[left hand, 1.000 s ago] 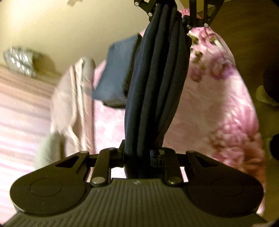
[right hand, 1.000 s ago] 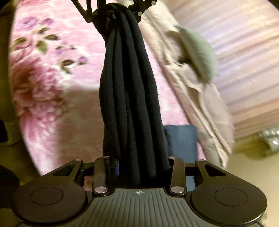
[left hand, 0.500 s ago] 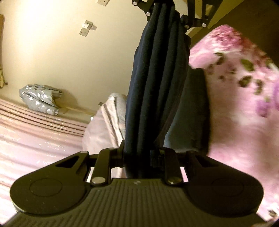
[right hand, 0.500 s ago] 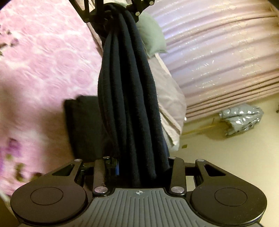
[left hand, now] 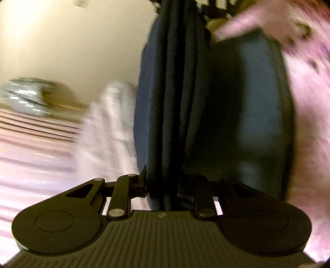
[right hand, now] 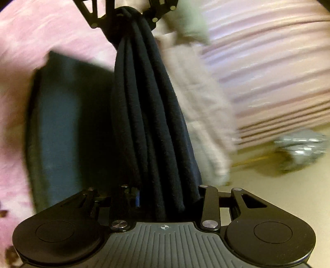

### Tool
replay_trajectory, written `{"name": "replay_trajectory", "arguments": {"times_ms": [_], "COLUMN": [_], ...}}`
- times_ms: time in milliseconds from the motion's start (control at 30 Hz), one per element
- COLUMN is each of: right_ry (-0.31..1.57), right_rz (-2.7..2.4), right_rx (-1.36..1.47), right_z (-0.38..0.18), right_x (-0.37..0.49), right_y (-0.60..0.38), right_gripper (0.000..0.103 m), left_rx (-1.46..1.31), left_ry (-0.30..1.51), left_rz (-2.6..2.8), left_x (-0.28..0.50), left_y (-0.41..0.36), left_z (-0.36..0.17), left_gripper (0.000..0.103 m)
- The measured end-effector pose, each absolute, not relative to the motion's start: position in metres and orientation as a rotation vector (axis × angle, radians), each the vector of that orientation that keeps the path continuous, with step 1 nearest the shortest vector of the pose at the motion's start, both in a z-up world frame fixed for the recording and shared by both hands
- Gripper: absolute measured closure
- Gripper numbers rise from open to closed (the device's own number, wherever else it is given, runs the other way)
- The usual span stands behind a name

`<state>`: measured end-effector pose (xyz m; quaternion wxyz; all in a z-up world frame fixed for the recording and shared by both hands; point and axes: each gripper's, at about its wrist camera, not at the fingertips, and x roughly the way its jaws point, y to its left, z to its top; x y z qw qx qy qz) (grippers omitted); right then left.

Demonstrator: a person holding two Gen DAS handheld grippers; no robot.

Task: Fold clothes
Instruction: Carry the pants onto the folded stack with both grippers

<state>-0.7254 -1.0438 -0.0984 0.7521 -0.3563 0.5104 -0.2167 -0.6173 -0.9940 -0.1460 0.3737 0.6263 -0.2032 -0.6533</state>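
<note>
A dark navy garment (left hand: 175, 103), bunched into thick folds, is stretched between my two grippers. My left gripper (left hand: 163, 185) is shut on one end of it, and the right gripper (left hand: 198, 8) shows at the top of the left wrist view, clamping the other end. In the right wrist view the same garment (right hand: 148, 123) runs from my right gripper (right hand: 160, 202), shut on it, up to the left gripper (right hand: 125, 14). A folded dark blue garment (left hand: 257, 115) lies on the pink floral blanket (left hand: 305, 103) just beneath; it also shows as a folded blue garment (right hand: 61, 127) in the right wrist view.
A pale beige garment (right hand: 198, 99) lies crumpled beside the folded one, with a grey-green piece (right hand: 191, 22) beyond it. Pink striped bedding (right hand: 268, 72) runs alongside. A silvery crumpled bag (right hand: 303, 148) sits on the floor by the cream wall (left hand: 72, 41).
Both grippers have swung with the stretched garment toward the folded blue piece, which now looms much larger and closer under them. Both views are motion-blurred. Both grips are unchanged.
</note>
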Motion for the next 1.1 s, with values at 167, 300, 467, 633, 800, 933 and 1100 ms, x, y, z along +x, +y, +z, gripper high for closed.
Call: {"name": "replay_trajectory", "arguments": {"times_ms": [167,300,467,633,800,933,1100], "right_ry": [1.1,1.1,1.111,1.113,1.137,1.136,1.149], "right_rz": [-0.424,-0.434,-0.466,-0.477,-0.494,-0.511,-0.513], "right_rx": [-0.775,-0.774,-0.733,-0.761,-0.762,-0.761,-0.759], "right_z": [-0.135,-0.133,-0.129,-0.125,-0.139,-0.147,-0.141], "right_x": [-0.742,-0.748,-0.741,-0.744,-0.752,-0.755,-0.754], "right_y": [-1.023,-1.014,-1.008,-1.018,-1.013,-1.009,-1.003], "right_gripper": [0.046,0.044,0.044,0.05,0.049,0.049,0.048], "left_rx": [1.629,1.607,1.58,1.553,1.529,1.524,1.507], "left_ry": [-0.473,-0.443,-0.405,-0.373,-0.36,-0.356,-0.332], "left_rz": [-1.679,-1.683,-1.687,-1.687,-1.688,-1.689,-1.706], "left_x": [-0.617,-0.616,-0.615,-0.621,-0.632,-0.631,-0.622], "left_y": [-0.978,-0.973,-0.965,-0.959,-0.953,-0.951,-0.942], "left_z": [-0.178,-0.177,-0.175,-0.175,-0.177,-0.175,-0.164], "left_gripper": [0.073,0.071,0.077,0.08,0.08,0.08,0.078]}}
